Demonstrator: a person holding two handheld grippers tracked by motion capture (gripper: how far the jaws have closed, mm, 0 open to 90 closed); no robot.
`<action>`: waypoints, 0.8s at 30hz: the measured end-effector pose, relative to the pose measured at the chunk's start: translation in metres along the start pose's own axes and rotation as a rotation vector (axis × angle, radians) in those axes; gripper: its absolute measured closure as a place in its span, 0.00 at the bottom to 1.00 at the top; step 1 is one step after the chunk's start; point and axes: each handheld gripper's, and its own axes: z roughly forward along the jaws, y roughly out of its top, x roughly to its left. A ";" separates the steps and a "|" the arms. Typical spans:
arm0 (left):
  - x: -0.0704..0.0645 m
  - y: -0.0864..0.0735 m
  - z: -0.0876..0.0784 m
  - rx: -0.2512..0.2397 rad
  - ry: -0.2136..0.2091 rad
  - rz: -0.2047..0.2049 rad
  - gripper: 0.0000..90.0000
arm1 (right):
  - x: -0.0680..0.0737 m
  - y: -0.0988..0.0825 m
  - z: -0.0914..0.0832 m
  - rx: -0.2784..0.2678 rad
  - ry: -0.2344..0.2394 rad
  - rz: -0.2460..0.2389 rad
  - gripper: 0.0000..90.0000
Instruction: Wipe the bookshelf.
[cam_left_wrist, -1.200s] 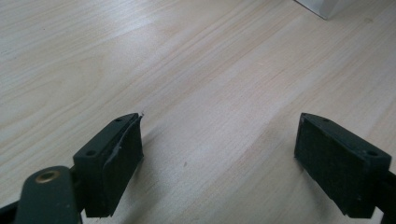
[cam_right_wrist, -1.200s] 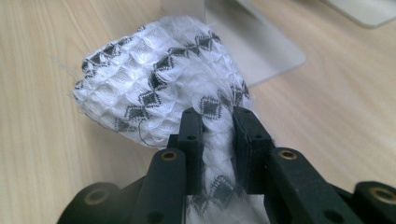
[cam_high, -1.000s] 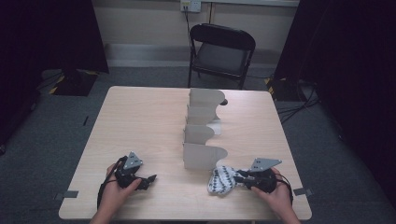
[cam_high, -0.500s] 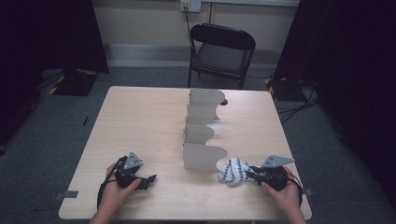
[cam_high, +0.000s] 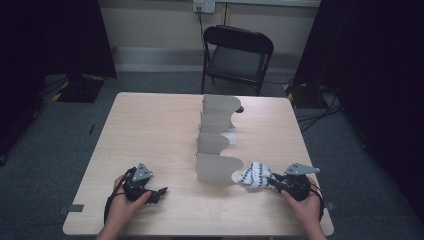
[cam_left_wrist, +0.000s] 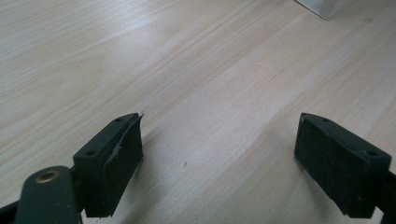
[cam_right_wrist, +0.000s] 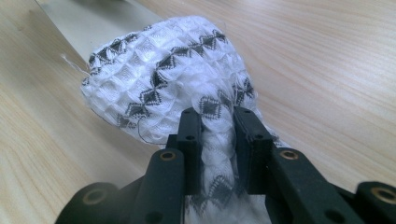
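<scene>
Near the worktop's (cam_high: 150, 125) front edge, toward its right corner, my right gripper (cam_high: 276, 181) has its jaws pinched tight on a white cloth (cam_high: 254, 174) with dark diamond marks. From its own view I see the fabric (cam_right_wrist: 163, 88) bunched between the pads, bulging ahead of them; the high view adds that the bundle sits just beside the front panel of the white zigzag divider (cam_high: 216, 145). My left gripper (cam_high: 159, 192) rests toward the front left corner; its own view shows the jaws spread wide over bare wood.
</scene>
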 end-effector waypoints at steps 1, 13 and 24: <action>0.000 0.000 0.000 0.000 0.000 0.000 0.17 | 0.000 0.001 0.000 0.001 -0.002 -0.003 0.82; 0.000 0.000 0.000 0.002 0.000 0.002 0.17 | 0.006 0.002 0.006 0.006 -0.015 0.019 0.74; 0.000 0.000 0.000 0.000 0.000 0.000 0.17 | 0.012 0.013 -0.007 -0.040 -0.005 -0.086 0.63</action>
